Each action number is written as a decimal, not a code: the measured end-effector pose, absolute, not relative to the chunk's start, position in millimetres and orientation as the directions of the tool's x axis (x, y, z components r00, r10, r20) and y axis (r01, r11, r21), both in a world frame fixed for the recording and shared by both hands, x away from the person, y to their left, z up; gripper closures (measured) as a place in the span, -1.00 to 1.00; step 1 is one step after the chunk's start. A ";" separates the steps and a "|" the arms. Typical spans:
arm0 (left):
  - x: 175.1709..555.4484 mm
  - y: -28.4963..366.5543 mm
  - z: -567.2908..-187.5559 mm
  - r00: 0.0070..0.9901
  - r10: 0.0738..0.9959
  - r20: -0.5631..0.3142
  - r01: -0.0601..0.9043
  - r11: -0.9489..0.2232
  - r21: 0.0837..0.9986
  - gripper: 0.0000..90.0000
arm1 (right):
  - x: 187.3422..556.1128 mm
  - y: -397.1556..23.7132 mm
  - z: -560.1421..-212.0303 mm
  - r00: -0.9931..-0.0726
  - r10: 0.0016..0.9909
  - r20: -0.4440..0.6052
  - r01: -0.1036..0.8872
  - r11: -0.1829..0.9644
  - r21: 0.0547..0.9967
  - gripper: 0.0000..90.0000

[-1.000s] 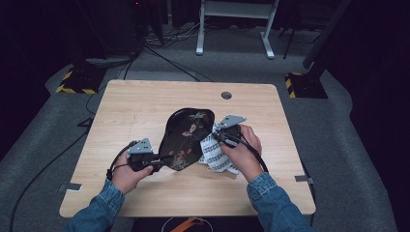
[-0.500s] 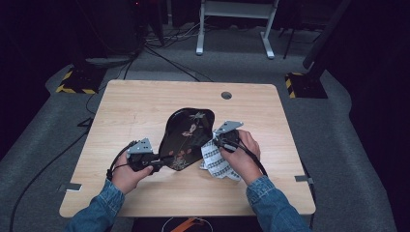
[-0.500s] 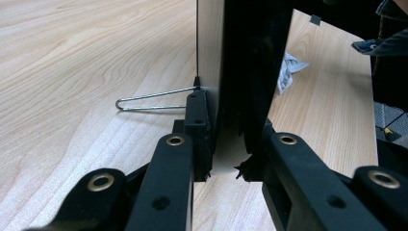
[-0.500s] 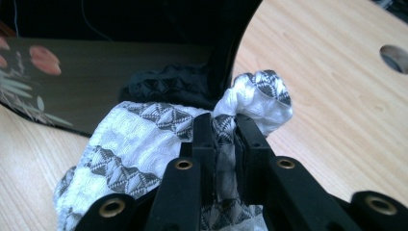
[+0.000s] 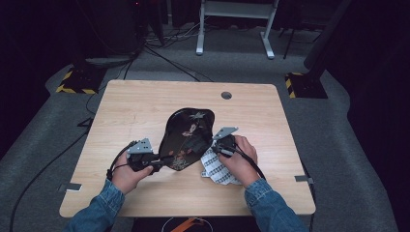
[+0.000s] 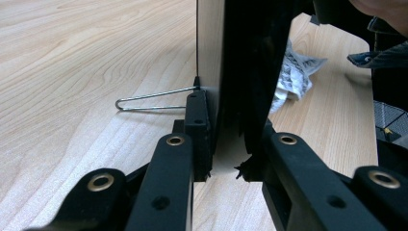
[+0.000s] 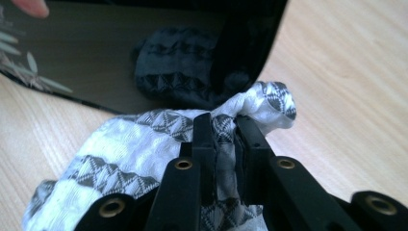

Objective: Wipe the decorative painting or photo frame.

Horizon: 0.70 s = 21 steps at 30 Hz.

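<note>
Two grips, both tight: left gripper (image 5: pixel 153 163) pinching the near rim of the glossy black lacquer tray with gold leaf painting (image 5: pixel 187 137), tipped up on the pale wooden table (image 5: pixel 130 108); right gripper (image 7: pixel 225 126) clamped on the bunched white cloth with grey triangle pattern (image 7: pixel 125 144), just against the tray's right edge. Risks, as judged: tray pivoting or slipping from that narrow edge hold if pushed hard by the cloth; hard jaw tips scraping the lacquer if the cloth wad shifts; tray dropping flat onto the tabletop. No brand, label or readable writing anywhere.
</note>
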State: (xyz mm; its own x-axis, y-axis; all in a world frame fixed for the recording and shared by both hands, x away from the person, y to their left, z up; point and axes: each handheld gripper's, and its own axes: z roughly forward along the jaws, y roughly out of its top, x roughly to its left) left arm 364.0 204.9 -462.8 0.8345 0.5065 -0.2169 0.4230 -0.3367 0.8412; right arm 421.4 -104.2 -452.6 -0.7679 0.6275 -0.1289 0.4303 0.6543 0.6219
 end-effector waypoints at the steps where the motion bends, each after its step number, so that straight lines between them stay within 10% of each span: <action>1: 364.0 204.9 -462.8 0.835 0.506 -0.217 0.423 -0.337 0.841 0.74 | 421.1 -103.4 -454.3 -0.770 0.625 -0.125 0.433 0.657 0.617 0.80; 21: 363.5 203.9 -463.1 0.833 0.512 -0.211 0.420 -0.335 0.844 0.74 | 416.9 -89.2 -472.9 -0.821 0.567 -0.065 0.442 0.704 0.555 0.79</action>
